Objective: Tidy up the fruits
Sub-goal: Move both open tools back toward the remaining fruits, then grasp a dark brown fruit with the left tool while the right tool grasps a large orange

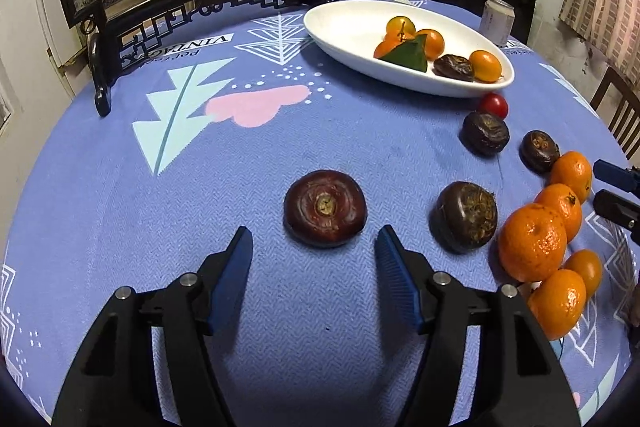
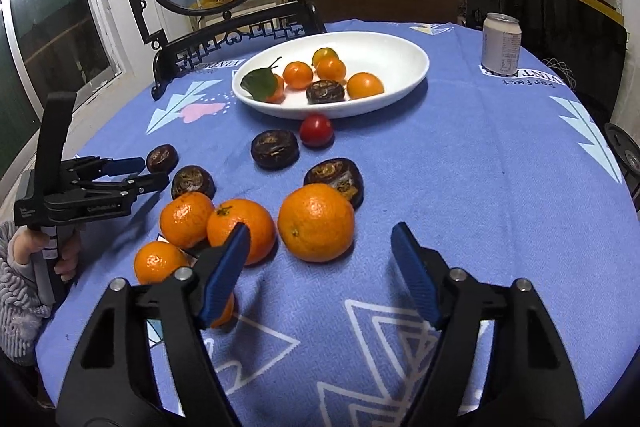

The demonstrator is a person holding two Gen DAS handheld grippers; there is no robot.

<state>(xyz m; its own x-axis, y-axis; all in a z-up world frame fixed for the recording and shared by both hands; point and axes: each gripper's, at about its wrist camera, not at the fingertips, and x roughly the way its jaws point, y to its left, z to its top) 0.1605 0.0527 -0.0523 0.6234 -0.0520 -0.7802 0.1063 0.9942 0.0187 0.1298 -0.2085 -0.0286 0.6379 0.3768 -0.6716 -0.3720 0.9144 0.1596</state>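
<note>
The left gripper point(image 1: 314, 239) hangs low over the blue tablecloth point(image 1: 120, 219) with its jaws wide and empty, the reddish-brown water chestnut point(image 1: 325, 207) lying just ahead of the fingertips and roughly centred between them. The right gripper point(image 2: 320, 239) is likewise spread wide and holds nothing; the large mandarin point(image 2: 316, 223) sits just ahead of its fingertips, a little toward the left finger, while a second mandarin point(image 2: 241, 231) is partly hidden behind that finger. The white oval dish point(image 2: 400, 47) stands toward the far edge of the table, already holding several small oranges, one dark chestnut and a green leaf, while the remaining fruit lies loose on the cloth nearer the person: four more dark chestnuts point(image 2: 275, 149), a red cherry tomato point(image 2: 316, 131) touching or nearly touching the dish's near rim, and the mandarin cluster by the near left edge. The likely trouble is the chestnut's low, rounded profile: a grip taken too high could squeeze it out forward and send it rolling. On the right, closing on the large mandarin may also catch or nudge its close neighbour toward the table edge. The two grippers work near each other and could collide. A drinks can point(image 2: 501, 45) stands well apart at the far right.
</note>
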